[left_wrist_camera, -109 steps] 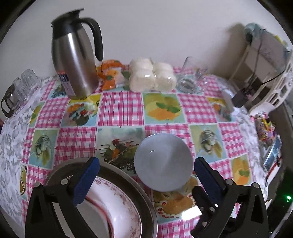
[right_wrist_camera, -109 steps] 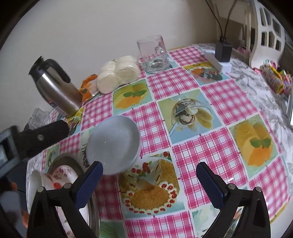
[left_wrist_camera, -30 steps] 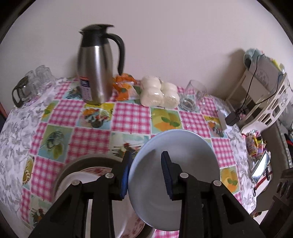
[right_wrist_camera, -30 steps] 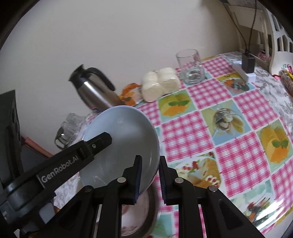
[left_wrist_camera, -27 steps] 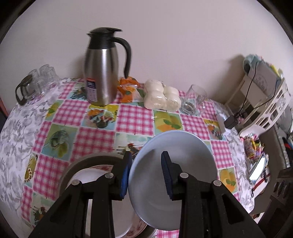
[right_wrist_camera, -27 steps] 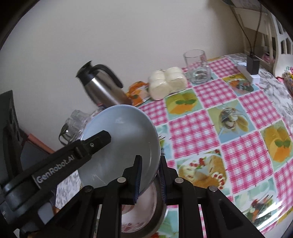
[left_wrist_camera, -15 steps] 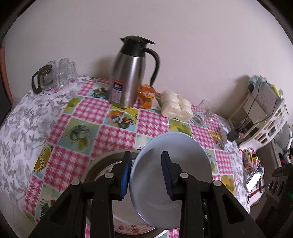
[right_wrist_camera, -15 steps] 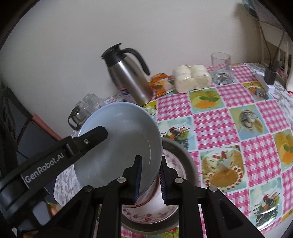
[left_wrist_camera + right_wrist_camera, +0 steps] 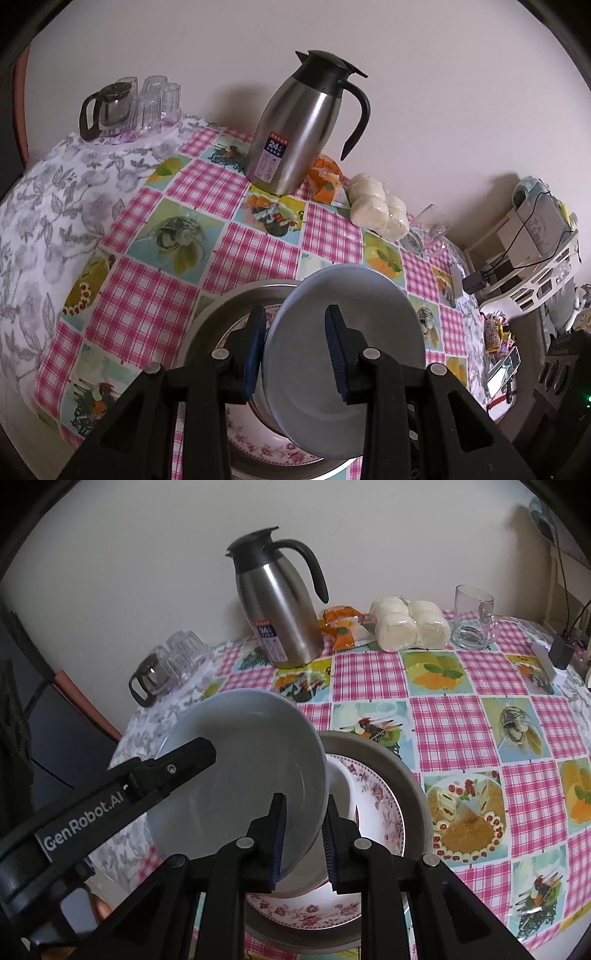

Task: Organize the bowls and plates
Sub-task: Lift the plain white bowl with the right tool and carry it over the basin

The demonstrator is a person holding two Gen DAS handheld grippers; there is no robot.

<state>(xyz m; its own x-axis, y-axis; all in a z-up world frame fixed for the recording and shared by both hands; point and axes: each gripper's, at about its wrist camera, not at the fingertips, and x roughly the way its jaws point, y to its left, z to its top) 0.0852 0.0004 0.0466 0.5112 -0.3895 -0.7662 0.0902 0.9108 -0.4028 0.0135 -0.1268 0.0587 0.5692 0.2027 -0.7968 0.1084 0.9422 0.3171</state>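
A pale blue bowl [image 9: 369, 332] [image 9: 251, 760] hangs tilted just above a stack on the checked tablecloth. The stack is a grey metal dish [image 9: 221, 314] [image 9: 406, 775], a floral-rimmed plate [image 9: 266, 446] [image 9: 380, 797] in it, and a small white bowl [image 9: 340, 786] on the plate. My left gripper [image 9: 295, 314] is shut on the blue bowl's left rim. My right gripper [image 9: 303, 801] has the opposite rim between its pads, and its jaws are opening slightly. One finger [image 9: 177, 768] of the left gripper shows across the bowl in the right wrist view.
A steel jug [image 9: 295, 129] [image 9: 277, 602], an orange packet [image 9: 343, 627] and wrapped white buns [image 9: 376, 210] stand along the wall. A glass mug [image 9: 472, 616] is at the back right. A glass pot with tumblers [image 9: 125, 107] is at the back left.
Both grippers closed on the blue bowl, lifted it off the cloth and carried it left. It now hangs over the stacked plates rather than beside them.
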